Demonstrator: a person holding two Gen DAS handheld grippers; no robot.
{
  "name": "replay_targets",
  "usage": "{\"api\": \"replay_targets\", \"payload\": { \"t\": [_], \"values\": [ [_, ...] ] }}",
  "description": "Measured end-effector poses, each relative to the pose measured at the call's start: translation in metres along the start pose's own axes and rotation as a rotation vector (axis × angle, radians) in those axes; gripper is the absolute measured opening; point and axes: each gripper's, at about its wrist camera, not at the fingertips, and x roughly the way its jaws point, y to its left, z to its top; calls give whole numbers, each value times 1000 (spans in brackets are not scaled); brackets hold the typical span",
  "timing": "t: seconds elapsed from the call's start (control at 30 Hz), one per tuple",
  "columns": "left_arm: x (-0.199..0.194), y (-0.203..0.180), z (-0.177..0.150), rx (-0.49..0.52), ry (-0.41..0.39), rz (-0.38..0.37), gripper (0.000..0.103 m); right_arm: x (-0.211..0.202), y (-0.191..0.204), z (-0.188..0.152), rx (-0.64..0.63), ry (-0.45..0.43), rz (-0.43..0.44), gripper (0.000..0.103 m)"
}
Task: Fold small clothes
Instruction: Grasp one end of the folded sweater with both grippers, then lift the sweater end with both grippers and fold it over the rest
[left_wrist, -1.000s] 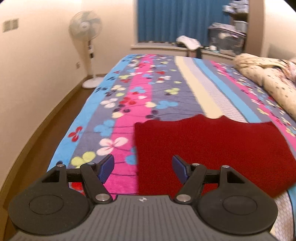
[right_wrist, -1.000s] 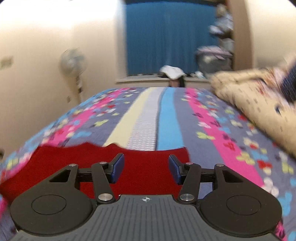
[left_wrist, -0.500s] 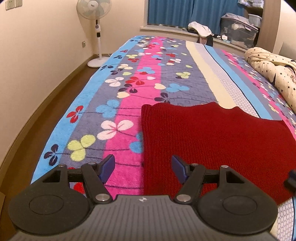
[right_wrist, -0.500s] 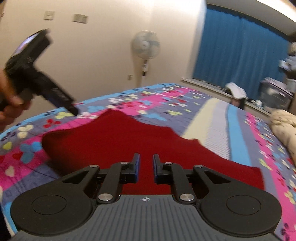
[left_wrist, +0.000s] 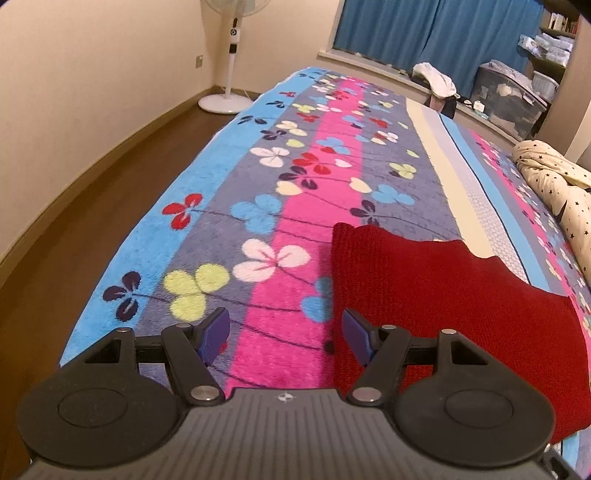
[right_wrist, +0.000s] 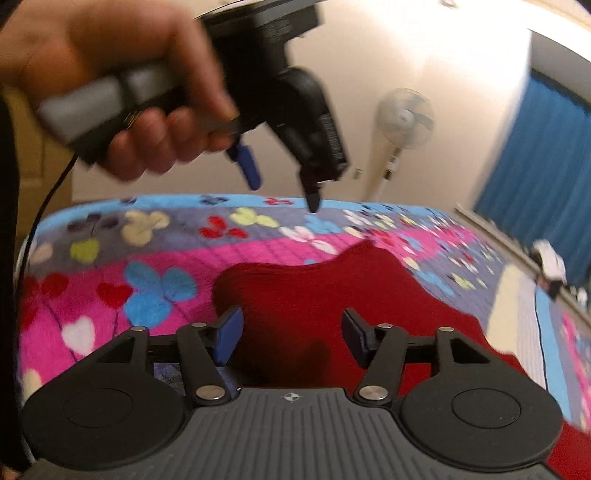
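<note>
A red knitted garment (left_wrist: 436, 295) lies flat on the flowered bedspread (left_wrist: 280, 229). My left gripper (left_wrist: 286, 334) hovers open over the garment's left edge, which runs just inside its right finger. Nothing is pinched between the blue pads (left_wrist: 216, 332). In the right wrist view the same red garment (right_wrist: 314, 291) spreads below my right gripper (right_wrist: 291, 336), whose jaws are opening with cloth beneath them but not gripped. A hand (right_wrist: 122, 85) holds the left gripper (right_wrist: 282, 184) above the garment's far corner.
A standing fan (left_wrist: 231, 55) is by the wall on the wooden floor (left_wrist: 85, 206) left of the bed. Blue curtains (left_wrist: 436, 33), storage boxes (left_wrist: 506, 96) and a star-printed duvet (left_wrist: 557, 188) lie at the far end and right.
My right gripper swung left over the garment, shut its jaws, then spread them again; the hand with the left gripper now looms large in its view. The left gripper drifted left and lower.
</note>
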Motion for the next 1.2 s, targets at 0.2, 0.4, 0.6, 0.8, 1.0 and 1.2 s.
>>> {"api": "replay_targets", "payload": {
  "t": [0.2, 0.4, 0.6, 0.8, 1.0, 1.2],
  "values": [
    [15, 10, 5, -49, 57, -54, 73, 26, 15, -8, -116, 52, 44, 64],
    [46, 2, 12, -84, 147, -185, 77, 35, 18, -10, -185, 80, 34, 40],
    [90, -1, 20, -156, 272, -347, 84, 12, -10, 7, -65, -17, 38, 16],
    [132, -3, 28, -237, 343, -502, 84, -13, -28, 18, -4, -88, 18, 15],
    [162, -24, 31, -209, 367, -592, 40, -21, -29, 14, 17, -113, 34, 15],
    [130, -23, 45, -195, 273, -621, 23, -20, -25, 23, 40, -115, 46, 15]
  ]
}}
